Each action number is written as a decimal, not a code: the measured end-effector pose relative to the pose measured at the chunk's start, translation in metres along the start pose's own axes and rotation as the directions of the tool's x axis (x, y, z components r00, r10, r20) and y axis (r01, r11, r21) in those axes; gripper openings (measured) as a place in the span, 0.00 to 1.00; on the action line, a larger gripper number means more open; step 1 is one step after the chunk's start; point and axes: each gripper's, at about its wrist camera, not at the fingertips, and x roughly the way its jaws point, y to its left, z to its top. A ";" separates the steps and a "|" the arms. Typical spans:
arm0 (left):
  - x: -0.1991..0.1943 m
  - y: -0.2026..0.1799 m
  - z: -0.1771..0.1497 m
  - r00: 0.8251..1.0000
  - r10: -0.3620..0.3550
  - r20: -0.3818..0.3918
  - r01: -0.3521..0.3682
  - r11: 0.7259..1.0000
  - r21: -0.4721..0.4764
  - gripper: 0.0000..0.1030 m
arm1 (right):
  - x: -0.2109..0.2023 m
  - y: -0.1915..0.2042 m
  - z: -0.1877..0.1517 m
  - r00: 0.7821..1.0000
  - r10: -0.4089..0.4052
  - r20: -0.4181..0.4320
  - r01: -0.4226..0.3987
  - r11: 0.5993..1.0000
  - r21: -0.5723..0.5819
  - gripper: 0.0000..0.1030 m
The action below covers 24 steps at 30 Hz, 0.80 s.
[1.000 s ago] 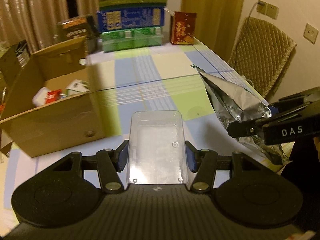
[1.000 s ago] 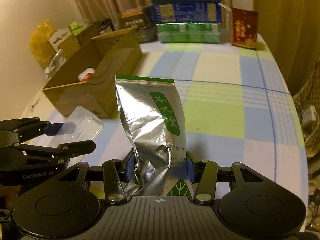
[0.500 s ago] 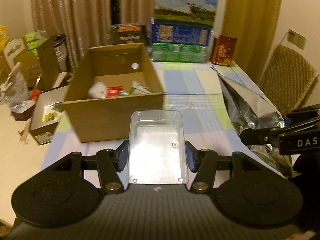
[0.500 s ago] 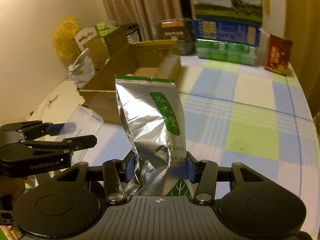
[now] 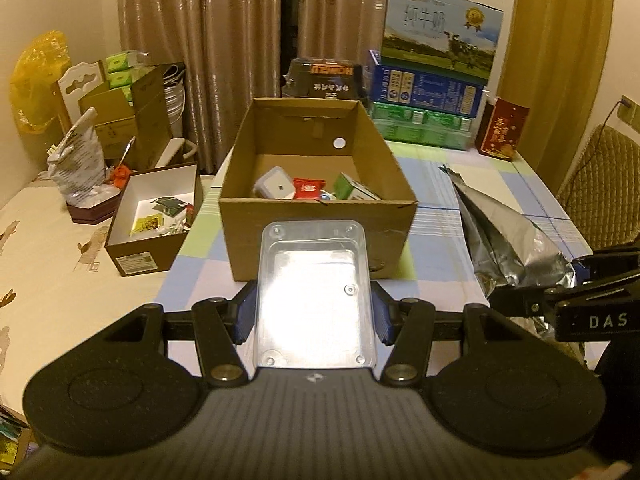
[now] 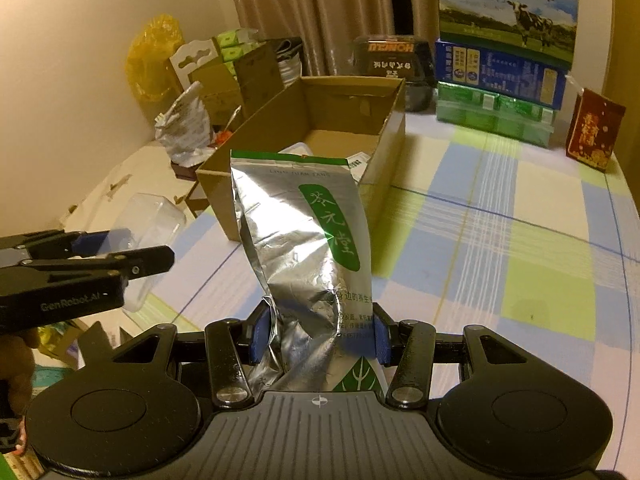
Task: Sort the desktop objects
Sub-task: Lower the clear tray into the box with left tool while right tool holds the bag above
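- Clear rectangular plastic tray (image 5: pixel 314 292), held level between the blue pads (image 5: pixel 244 312) of the left gripper (image 5: pixel 314 312), which press on its two long sides; its far end reaches out past the fingertips toward the near wall of the open brown cardboard box (image 5: pixel 316 224).
- Inside that box, beyond the fingers, lie a white-grey gadget (image 5: pixel 275 188), a red packet (image 5: pixel 307 189) and a green-and-white carton (image 5: pixel 352 190).
- Left of the left fingers, a small brown box with a white lining (image 5: pixel 154 216) holds little packets.
- Silver foil tea pouch with a green label (image 6: pixel 308 256) stands upright between the pads of the right gripper (image 6: pixel 316 336), pinched and creased at its lower part; its top rises ahead of the fingers, in front of the cardboard box.
- Right of the right fingers stretches the blue, green and white checked tablecloth (image 6: pixel 520 240), with stacked milk cartons (image 6: pixel 504 40) and a red box (image 6: pixel 594 134) at its far end.
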 end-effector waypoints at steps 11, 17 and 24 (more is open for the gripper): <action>0.013 0.012 0.002 1.000 0.013 -0.017 -0.013 1.000 -0.011 0.50 | 0.025 0.014 0.010 1.000 -0.012 -0.005 0.012 1.000 -0.026 0.46; 0.017 0.016 0.004 1.000 0.012 -0.018 -0.012 1.000 -0.013 0.50 | 0.032 0.018 0.014 1.000 -0.019 -0.009 0.019 0.999 -0.032 0.46; 0.020 0.021 0.010 1.000 0.013 -0.011 -0.013 1.000 -0.014 0.50 | 0.037 0.023 0.019 1.000 -0.030 -0.008 0.029 0.999 -0.043 0.46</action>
